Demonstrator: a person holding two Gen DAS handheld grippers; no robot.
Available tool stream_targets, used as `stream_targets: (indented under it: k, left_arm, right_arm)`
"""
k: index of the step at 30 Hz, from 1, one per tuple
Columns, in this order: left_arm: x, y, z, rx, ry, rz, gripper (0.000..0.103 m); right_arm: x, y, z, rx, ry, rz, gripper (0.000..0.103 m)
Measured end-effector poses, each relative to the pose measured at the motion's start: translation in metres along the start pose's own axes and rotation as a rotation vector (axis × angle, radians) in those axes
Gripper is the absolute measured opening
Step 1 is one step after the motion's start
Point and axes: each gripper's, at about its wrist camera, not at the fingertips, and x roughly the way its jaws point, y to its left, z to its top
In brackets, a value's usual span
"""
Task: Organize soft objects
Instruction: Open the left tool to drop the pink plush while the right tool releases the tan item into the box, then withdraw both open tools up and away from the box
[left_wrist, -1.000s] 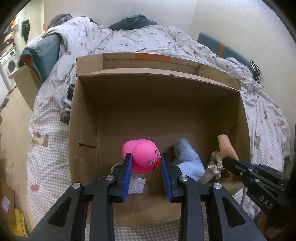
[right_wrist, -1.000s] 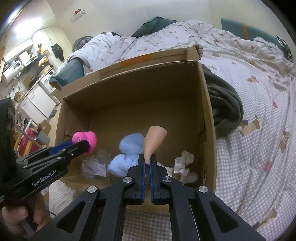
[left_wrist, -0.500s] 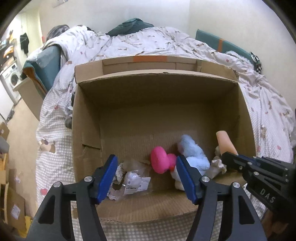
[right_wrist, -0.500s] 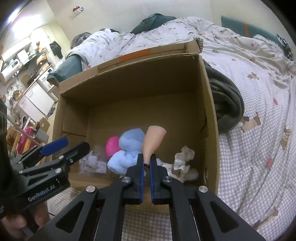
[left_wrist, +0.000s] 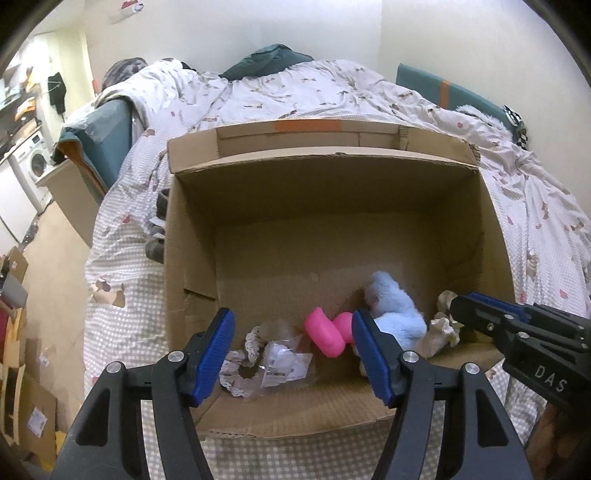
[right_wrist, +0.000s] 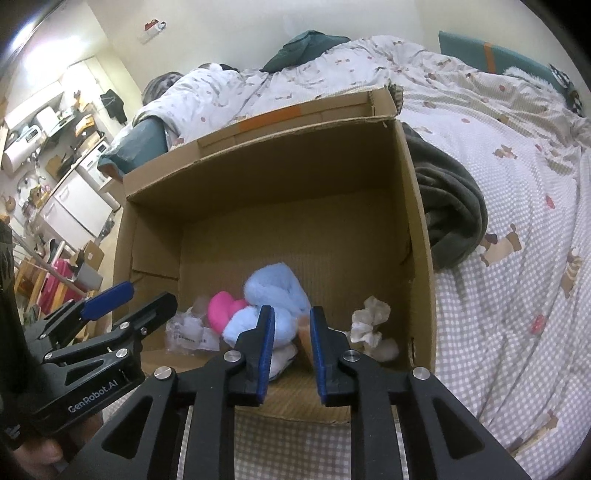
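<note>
An open cardboard box (left_wrist: 192, 229) (right_wrist: 419, 206) stands on the bed. On its floor lie a pink duck toy (left_wrist: 325, 332) (right_wrist: 221, 310), a pale blue plush (left_wrist: 395, 314) (right_wrist: 277, 291), a cream crumpled cloth (left_wrist: 441, 328) (right_wrist: 371, 321), a white scrunchie (left_wrist: 240, 365) and a clear packet (left_wrist: 284, 365) (right_wrist: 190, 332). My left gripper (left_wrist: 291, 354) is open and empty above the box's near edge. My right gripper (right_wrist: 290, 350) is open; a peach cone-shaped toy (right_wrist: 304, 334) lies between and below its jaws.
The bed has a patterned quilt (left_wrist: 295, 96) and a checked sheet (right_wrist: 517, 295). A dark blanket (right_wrist: 450, 206) lies against the box's right wall. Dark socks (left_wrist: 157, 229) lie by its left wall. Floor with cartons (left_wrist: 22, 406) is at left.
My left gripper opened and let the pink duck drop into the box. My right gripper opened and released the peach cone toy, which fell to the box floor.
</note>
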Motion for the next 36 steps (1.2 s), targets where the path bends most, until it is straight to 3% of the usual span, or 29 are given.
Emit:
stream_targets:
  k: [2,3,4,5,10,16,17,19,24,27,31,36]
  left_arm:
    - [-0.002,0.002,0.0,-0.007,-0.007,0.004,0.063]
    - [-0.004,0.003,0.0,-0.01,-0.012,-0.001,0.063]
    - [-0.006,0.004,0.001,-0.013,-0.019,-0.014,0.063]
    - [-0.007,0.004,0.001,-0.014,-0.024,-0.018,0.063]
    - [-0.018,0.006,-0.001,-0.012,-0.05,0.004,0.063]
    - [-0.026,0.018,-0.008,-0.053,-0.034,0.042,0.063]
    - [-0.029,0.021,-0.008,-0.064,-0.037,0.044,0.063]
    - [-0.038,0.029,-0.009,-0.097,-0.052,0.046,0.063]
    - [-0.063,0.042,-0.015,-0.161,-0.093,0.023,0.081]
    - [-0.078,0.043,-0.019,-0.162,-0.112,0.05,0.083]
    - [-0.102,0.047,-0.029,-0.158,-0.157,0.057,0.1]
    - [-0.132,0.046,-0.044,-0.126,-0.228,0.082,0.102]
  right_arm:
    - [-0.002,0.0,0.001,0.005,-0.007,-0.001,0.029]
    - [-0.003,-0.001,0.001,0.009,-0.013,0.001,0.041]
    - [-0.005,-0.002,0.001,0.017,-0.022,0.007,0.061]
    - [-0.008,-0.003,0.001,0.025,-0.034,0.014,0.068]
    - [-0.021,-0.004,0.005,0.04,-0.086,0.024,0.082]
    - [-0.039,-0.001,0.006,0.03,-0.129,0.017,0.083]
    - [-0.042,0.0,0.006,0.026,-0.134,0.014,0.086]
    - [-0.049,-0.001,0.006,0.025,-0.143,0.006,0.103]
    - [-0.077,0.0,0.001,0.036,-0.195,0.0,0.103]
    - [-0.096,0.008,-0.004,-0.009,-0.254,-0.027,0.103]
    - [-0.114,0.017,-0.01,-0.044,-0.278,-0.021,0.103]
    - [-0.131,0.028,-0.023,-0.081,-0.298,-0.026,0.103]
